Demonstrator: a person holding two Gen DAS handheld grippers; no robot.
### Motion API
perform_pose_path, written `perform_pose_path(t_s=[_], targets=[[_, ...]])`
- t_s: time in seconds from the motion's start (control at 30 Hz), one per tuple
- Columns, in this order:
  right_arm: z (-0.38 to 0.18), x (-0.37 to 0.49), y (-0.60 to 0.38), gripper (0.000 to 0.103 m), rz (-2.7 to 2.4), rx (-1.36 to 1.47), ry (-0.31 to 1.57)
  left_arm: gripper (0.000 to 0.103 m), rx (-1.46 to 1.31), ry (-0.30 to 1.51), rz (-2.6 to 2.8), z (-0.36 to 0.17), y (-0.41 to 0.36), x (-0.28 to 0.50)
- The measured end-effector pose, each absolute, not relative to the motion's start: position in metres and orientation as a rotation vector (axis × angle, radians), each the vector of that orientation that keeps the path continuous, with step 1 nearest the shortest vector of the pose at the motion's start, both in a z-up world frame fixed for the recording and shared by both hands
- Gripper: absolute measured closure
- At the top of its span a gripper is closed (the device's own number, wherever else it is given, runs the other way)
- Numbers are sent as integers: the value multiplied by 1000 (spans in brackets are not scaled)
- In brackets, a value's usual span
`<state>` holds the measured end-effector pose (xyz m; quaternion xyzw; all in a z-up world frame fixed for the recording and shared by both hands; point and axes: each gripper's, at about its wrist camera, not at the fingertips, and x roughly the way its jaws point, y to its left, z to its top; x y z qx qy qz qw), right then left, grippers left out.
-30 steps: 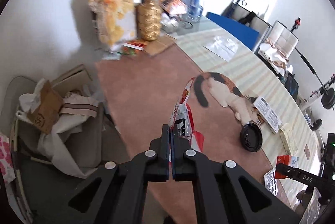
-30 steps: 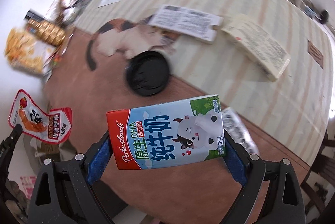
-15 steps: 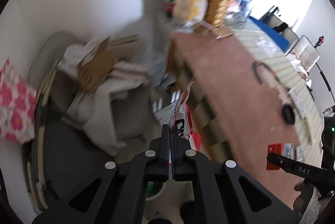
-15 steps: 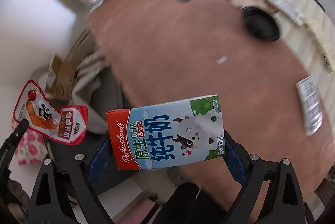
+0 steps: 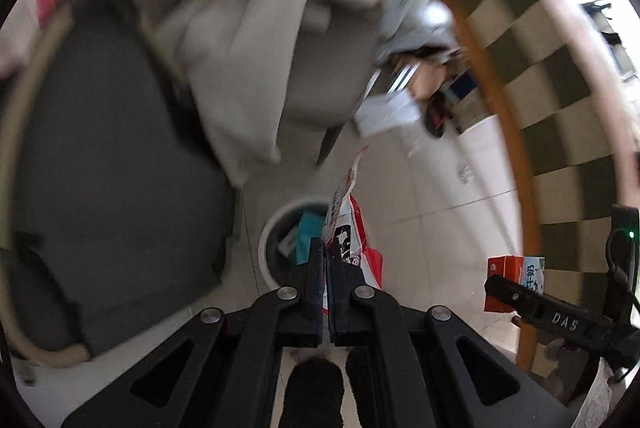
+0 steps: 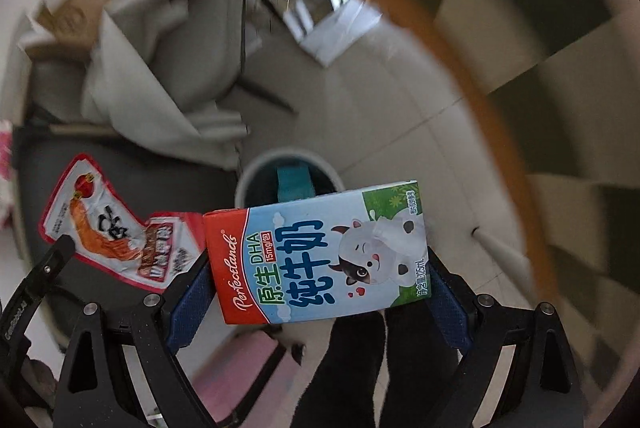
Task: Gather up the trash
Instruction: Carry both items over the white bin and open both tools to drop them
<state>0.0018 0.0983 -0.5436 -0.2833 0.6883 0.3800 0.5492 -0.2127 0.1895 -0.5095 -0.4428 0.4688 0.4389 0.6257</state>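
Both grippers point down over the floor now, and the round waste bin (image 6: 288, 164) sits right below them. The left gripper (image 5: 326, 256) has its jaws pressed tight on the bottom edge of a red-and-white snack wrapper (image 5: 348, 228), which stands up edge-on and covers the right part of the bin's mouth (image 5: 266, 236). From the right wrist, that same wrapper (image 6: 116, 228) shows flat, left of the carton. The right gripper (image 6: 320, 276) has its blue pads (image 6: 188, 292) set wide, clamped on the two short ends of a milk carton (image 6: 316, 248) held crosswise, which hides the near rim of the bin. Something teal (image 6: 294, 182) lies inside the bin, cut off by the carton. The grey chair (image 5: 120, 148) and heaped pale cloth (image 5: 240, 60) are smeared with blur, hard to read. The table's orange-brown edge (image 5: 504, 116) curves down the right.
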Motion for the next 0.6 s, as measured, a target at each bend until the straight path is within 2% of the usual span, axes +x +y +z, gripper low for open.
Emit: perform_pose_path(t_s=[0.13,0.3,0.37,0.4,0.43,0.47,0.5,0.6], targets=[[-620,-15,110,7,912,-724,1674,96,-1137,1127,980,-594,198,-217],[-717,-28,122,7,945,-756,1737,95,-1227,1221,921,-695,201,-218],[-758,-36,123,6,988,-765,1798,89,-1223,1250,921,-724,198,-221],[-773,-37,123,5,1003,-762,1820,67,-1218,1255,929,-733,198,-223],[-786,-39,123,1,1015,-762,1840,27,-1224,1255,938,-741,197,-226],[-798,-41,121,0,1022,-764,1856,9,-1240,1255,954,-750,196,-231],[-808,-43,120,0,1027,-769,1864,0,-1249,1253,966,-754,195,-236],[-826,-51,112,0,1017,-828,1841,0,-1257,1268,1014,-762,190,-251]])
